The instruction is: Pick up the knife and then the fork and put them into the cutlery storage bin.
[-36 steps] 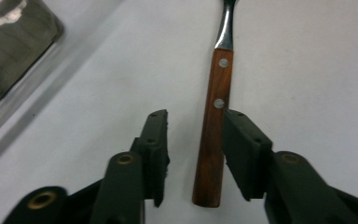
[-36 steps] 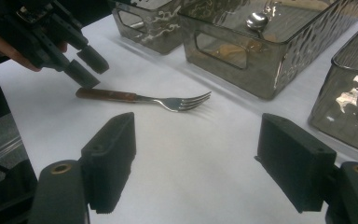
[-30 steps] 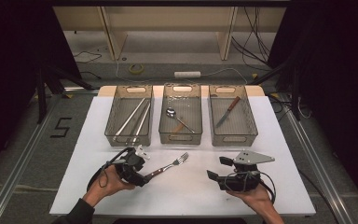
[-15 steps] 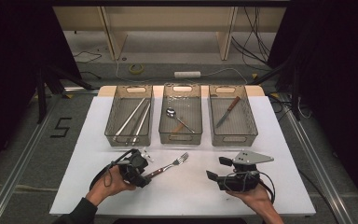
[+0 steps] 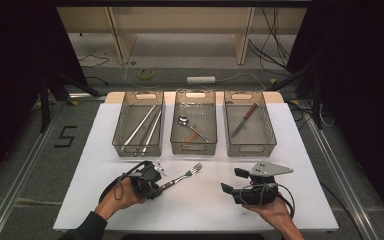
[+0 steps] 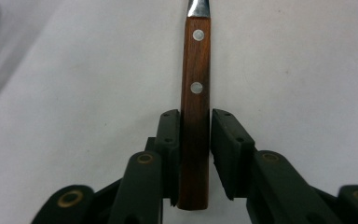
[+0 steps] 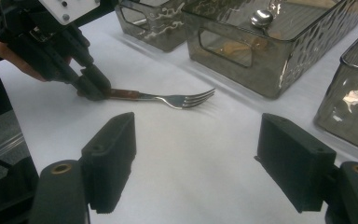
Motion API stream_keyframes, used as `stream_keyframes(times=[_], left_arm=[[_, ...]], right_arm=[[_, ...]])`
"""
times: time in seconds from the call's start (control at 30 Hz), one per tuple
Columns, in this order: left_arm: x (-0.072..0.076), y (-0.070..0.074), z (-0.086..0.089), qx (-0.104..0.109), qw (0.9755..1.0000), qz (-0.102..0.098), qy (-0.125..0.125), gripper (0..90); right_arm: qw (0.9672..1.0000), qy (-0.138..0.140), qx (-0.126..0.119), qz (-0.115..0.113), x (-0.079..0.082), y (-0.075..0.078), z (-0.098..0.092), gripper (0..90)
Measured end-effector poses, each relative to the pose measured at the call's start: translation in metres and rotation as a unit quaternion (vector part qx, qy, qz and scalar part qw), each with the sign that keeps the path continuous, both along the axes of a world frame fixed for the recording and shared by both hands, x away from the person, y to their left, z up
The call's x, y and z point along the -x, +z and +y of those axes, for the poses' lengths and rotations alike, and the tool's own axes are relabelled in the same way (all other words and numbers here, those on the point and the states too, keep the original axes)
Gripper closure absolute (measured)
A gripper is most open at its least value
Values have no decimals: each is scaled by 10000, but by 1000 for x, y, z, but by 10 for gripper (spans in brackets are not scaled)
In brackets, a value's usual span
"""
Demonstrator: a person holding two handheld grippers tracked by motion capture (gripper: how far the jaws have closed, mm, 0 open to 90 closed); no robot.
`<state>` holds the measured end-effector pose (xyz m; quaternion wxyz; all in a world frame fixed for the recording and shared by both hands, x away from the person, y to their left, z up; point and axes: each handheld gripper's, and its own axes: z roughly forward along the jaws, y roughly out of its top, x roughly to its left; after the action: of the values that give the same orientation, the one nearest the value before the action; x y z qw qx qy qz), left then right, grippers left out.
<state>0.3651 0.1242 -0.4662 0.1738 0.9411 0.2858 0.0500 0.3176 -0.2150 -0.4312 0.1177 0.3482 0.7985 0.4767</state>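
Observation:
A fork (image 5: 184, 175) with a wooden handle (image 6: 196, 70) lies on the white table, tines toward the baskets. My left gripper (image 5: 159, 184) has just been closing, and in the left gripper view its pads (image 6: 170, 140) now press both sides of the handle's end. In the right gripper view that left gripper (image 7: 95, 91) holds the fork (image 7: 177, 99) low on the table. My right gripper (image 5: 232, 180) rests at the front right in a hand. Its jaws (image 7: 196, 158) stand wide open with nothing between them.
Three clear baskets stand in a row behind the fork. The left basket (image 5: 139, 150) holds long metal utensils, the middle basket (image 5: 193, 148) a spoon (image 5: 182, 120), the right basket (image 5: 250, 149) a knife (image 5: 244, 119). Dark floor with cables surrounds the table.
The left gripper's jaws have closed in around the fork's handle. The fork and the right hand have not moved.

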Motion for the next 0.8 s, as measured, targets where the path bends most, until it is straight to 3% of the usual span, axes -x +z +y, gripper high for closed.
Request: stream_keyframes(times=[0.4,0.5,0.8], left_arm=[[1,4,0,196,9997,-95,-97,753],[3,10,-1,258,9995,-122,-113,753],[10,21,-8,288,9992,-127,-245,753]], right_arm=[[10000,76,-3,14,0,0,4,296],[9998,117,118,-85,1,0,9,296],[9972,601,374,-243,-2,-3,40,296]])
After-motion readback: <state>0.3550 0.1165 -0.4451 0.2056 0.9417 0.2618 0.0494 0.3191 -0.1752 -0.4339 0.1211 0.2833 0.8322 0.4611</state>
